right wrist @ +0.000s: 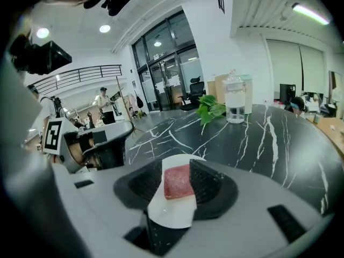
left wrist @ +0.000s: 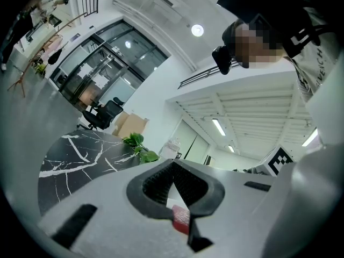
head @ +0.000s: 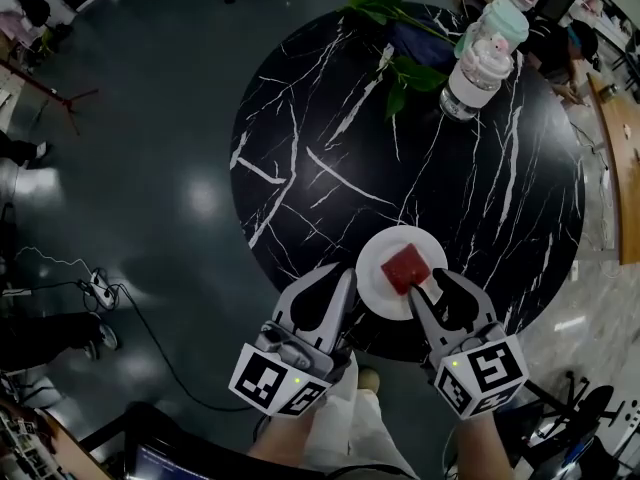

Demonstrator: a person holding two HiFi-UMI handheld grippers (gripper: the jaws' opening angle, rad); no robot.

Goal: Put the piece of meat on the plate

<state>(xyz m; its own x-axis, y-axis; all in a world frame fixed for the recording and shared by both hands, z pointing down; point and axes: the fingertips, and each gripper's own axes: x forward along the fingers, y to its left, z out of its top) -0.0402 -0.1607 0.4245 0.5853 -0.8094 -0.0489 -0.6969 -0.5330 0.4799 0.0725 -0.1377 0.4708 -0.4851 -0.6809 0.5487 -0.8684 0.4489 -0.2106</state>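
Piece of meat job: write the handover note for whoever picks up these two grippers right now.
Left gripper: shut, empty, tips close to the left rim of the white plate.
Right gripper: open, jaws wide apart, gripping nothing. The piece of meat shows between them with neither pad pressing on it.
Things: the piece of meat lies flat on the plate, near the front edge of the black marble table.
Done: meat is on the plate.
Left: probably only to draw both grippers clear without nudging the plate.
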